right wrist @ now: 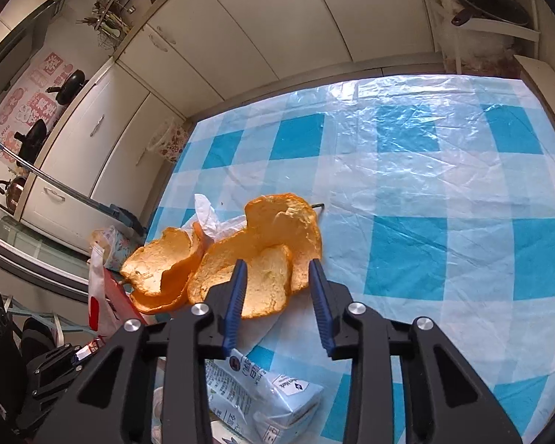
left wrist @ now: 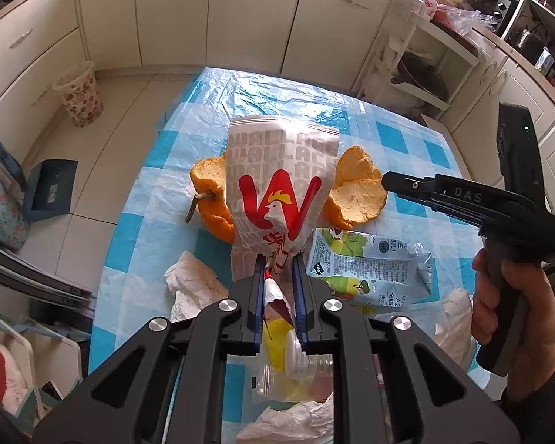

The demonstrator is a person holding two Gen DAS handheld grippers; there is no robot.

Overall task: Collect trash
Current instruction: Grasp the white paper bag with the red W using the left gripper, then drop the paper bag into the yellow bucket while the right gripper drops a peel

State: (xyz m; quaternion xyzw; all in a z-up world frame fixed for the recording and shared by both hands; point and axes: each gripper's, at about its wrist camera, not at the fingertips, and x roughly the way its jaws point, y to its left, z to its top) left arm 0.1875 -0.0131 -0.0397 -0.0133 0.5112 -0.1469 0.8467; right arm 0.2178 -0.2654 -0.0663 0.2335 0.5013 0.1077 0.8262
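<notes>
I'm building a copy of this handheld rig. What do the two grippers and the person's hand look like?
Both the left gripper and the right gripper have black angular frames with silver round bolts and blue ribbed pads. Seen from the side, the right one has a pistol-style handle and raised "DAS" lettering. The hand shows a dark cuff.

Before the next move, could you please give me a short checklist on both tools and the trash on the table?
1. Left tool gripping the paper food bag: ok, pads pinch its lower end and the bag stands up in front.
2. Right tool gripping the orange peel: not ok, jaws straddle a lobe with gaps on both sides.
3. Milk carton clear of the left grip: ok, it lies beside the right-hand pad.
4. Bin in reach: cannot tell, it stands on the floor past the table's far corner.
5. Other trash left: not ok, crumpled tissue and a plastic cup remain.
</notes>
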